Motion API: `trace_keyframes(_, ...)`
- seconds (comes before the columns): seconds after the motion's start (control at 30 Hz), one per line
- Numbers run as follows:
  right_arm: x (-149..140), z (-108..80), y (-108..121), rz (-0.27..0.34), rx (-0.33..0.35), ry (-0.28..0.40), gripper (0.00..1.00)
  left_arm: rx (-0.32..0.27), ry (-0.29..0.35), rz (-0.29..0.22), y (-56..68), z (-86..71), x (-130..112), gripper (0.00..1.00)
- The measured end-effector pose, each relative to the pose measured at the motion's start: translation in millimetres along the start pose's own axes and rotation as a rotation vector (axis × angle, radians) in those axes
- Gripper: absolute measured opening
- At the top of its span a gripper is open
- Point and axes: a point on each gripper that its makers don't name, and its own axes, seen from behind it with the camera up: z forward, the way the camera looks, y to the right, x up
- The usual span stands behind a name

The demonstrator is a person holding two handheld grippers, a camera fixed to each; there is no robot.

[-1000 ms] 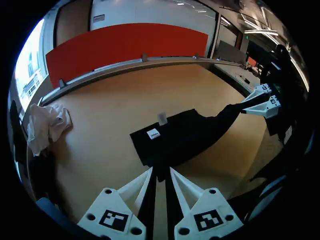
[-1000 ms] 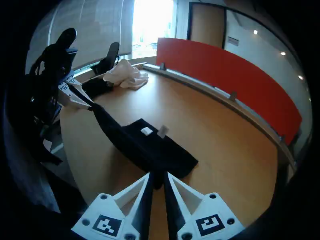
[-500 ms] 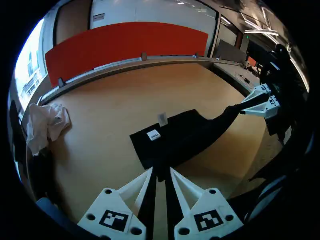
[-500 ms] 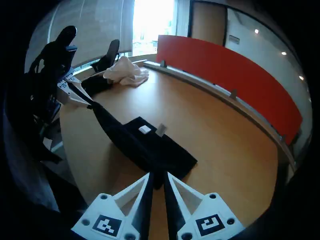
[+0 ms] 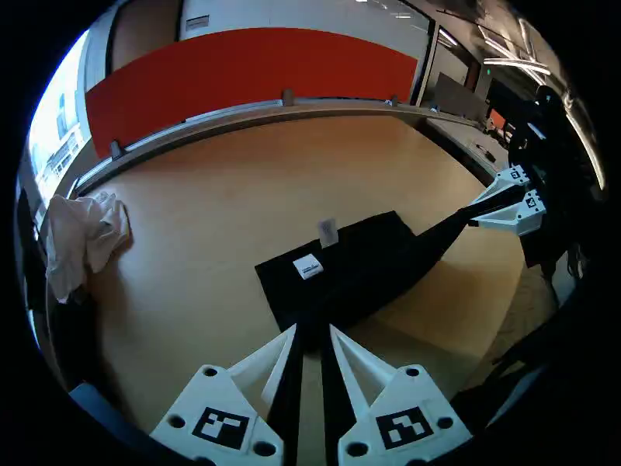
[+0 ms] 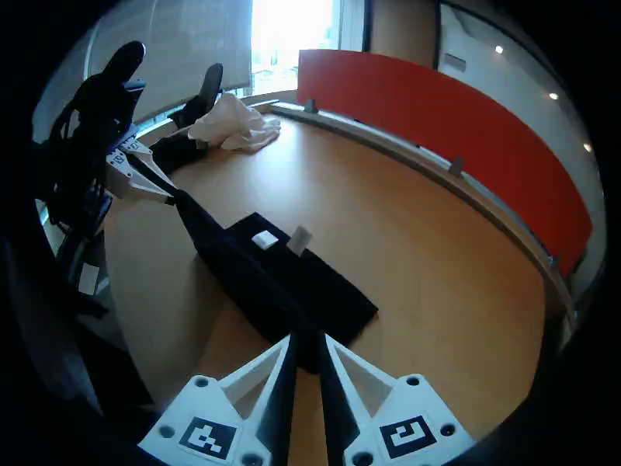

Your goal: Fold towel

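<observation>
Wooden table (image 5: pixel 194 233) before a red partition (image 5: pixel 233 70), black towel (image 5: pixel 365 264) stretched between two grippers.
Left gripper (image 5: pixel 312 335) and right gripper (image 6: pixel 307 343) each clamp one end of it; its middle lies flat on the wood. A white label (image 5: pixel 309 267) and a grey label (image 5: pixel 328 229) sit on it, their writing too small to read.

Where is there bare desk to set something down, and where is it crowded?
Bare desk: between the black towel and the red divider, and between towel and white cloth heap. Crowded: near edge, where the left hand-held gripper and right hand-held gripper pinch it.
</observation>
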Motion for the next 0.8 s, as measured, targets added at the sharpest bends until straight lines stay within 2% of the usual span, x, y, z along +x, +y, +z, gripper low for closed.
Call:
trace_keyframes(0.37,-6.4,31.7,21.8,0.019,-0.002,-0.040,0.17,0.009,-0.035,0.008,-13.0,35.3,3.1,0.14)
trace_keyframes(0.6,-15.9,45.9,28.1,0.040,0.006,-0.063,0.17,-0.005,-0.056,0.015,-12.9,50.8,-3.1,0.14)
trace_keyframes(0.8,-20.5,59.7,31.0,0.050,0.008,-0.076,0.17,0.011,-0.067,0.023,-17.9,62.5,-7.9,0.14)
